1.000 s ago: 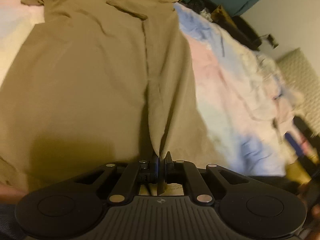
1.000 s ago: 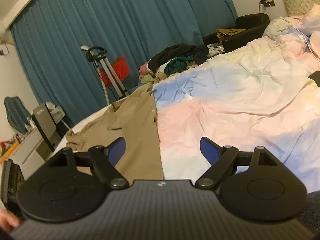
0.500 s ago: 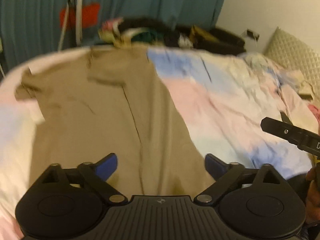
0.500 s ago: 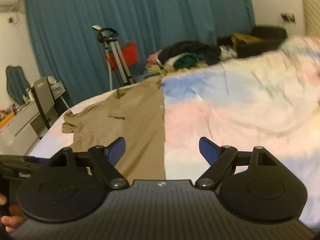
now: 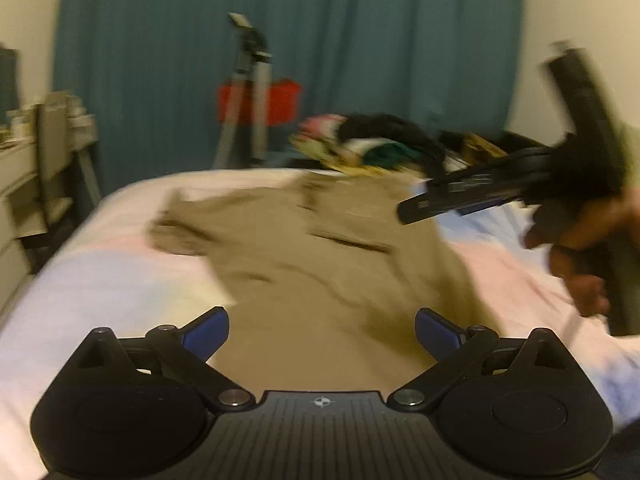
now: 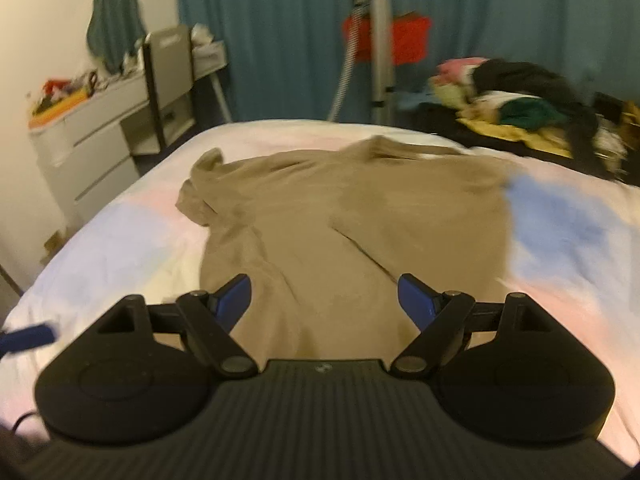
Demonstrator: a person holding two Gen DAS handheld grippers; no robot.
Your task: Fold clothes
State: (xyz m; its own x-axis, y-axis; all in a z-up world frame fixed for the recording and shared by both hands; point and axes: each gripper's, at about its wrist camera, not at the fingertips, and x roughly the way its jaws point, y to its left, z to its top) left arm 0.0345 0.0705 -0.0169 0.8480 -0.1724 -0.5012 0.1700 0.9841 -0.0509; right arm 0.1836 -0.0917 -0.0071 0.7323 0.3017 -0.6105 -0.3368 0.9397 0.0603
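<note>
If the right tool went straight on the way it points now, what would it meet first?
Most likely the tan shirt spread on the bed; the right tool is open and aimed over it. Depth is unclear through the blur.

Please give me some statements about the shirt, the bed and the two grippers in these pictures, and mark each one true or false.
1. The tan shirt lies spread on the bed. True.
2. The left gripper is shut on the shirt. False: its fingers stand wide open and hold nothing.
3. The right gripper is open. True.
4. The curtain behind the bed is red. False: it is teal blue.
5. A tripod stands in front of the curtain. True.
</note>
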